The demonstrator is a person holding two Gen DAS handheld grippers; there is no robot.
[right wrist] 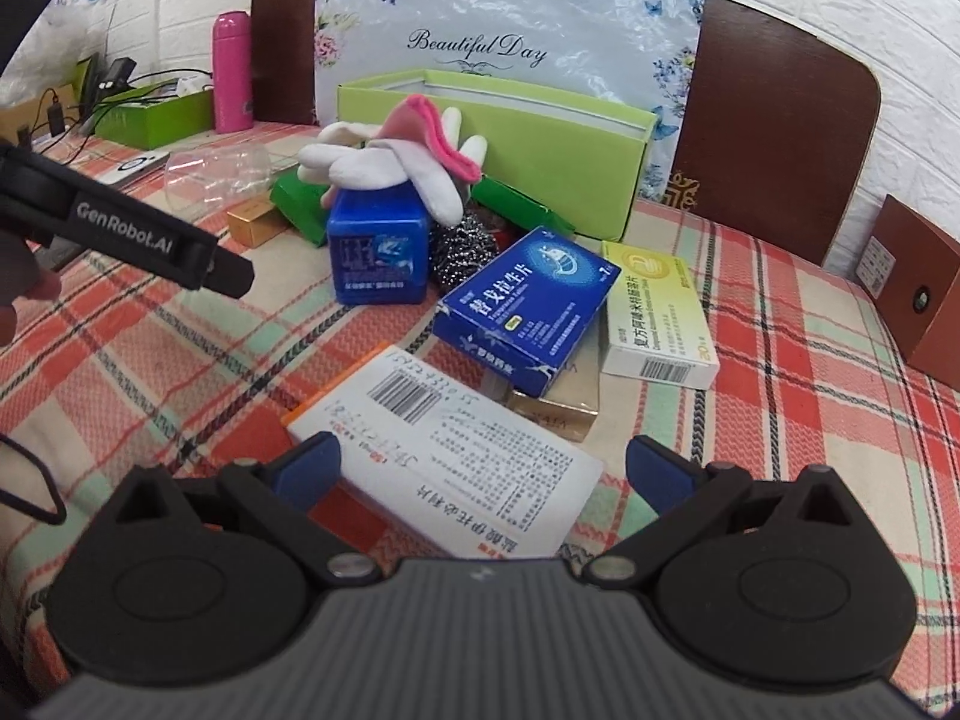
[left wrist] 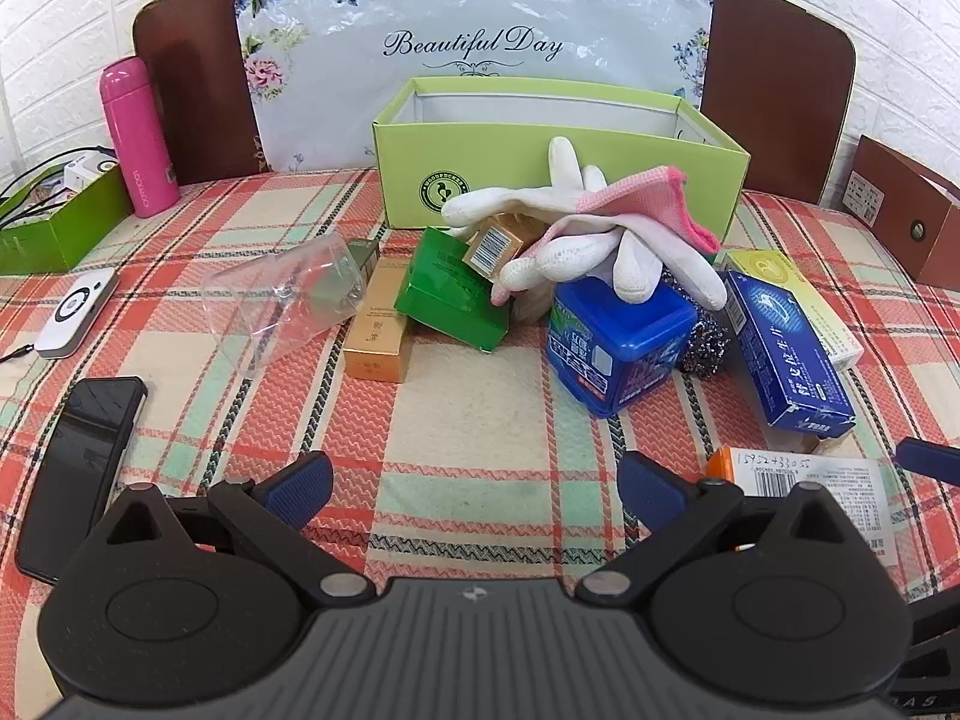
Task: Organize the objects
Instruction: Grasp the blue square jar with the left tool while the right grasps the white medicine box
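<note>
**Open box waits behind an untouched heap, both grippers empty**

The plaid cloth-covered table [left wrist: 480,420] carries everything. At its far side stands the lime-green open cardboard box [left wrist: 558,180], apparently empty, with the clutter heaped directly in front of it. Topping the heap is a pair of white knit gloves with pink cuffs [left wrist: 600,222], draped over a blue lidded plastic tub [left wrist: 612,342] and a green carton [left wrist: 450,300]. A clear plastic cup [left wrist: 282,300] lies on its side to the left, a blue medicine box [right wrist: 528,312] leans on other cartons, and a white and orange flat medicine box [right wrist: 456,450] lies nearest.

Risks, as I judge them: pulling the gloves could drag the small gold barcoded box [left wrist: 495,246] off the pile; the leaning blue medicine box may slide if its support shifts; the cup could roll when nudged.

The left gripper [left wrist: 474,489] hovers with jaws spread wide over bare cloth, well short of the heap. The right gripper [right wrist: 480,468] is equally wide and empty, with the flat medicine box's near end lying between its fingers, untouched by the pads.
</note>
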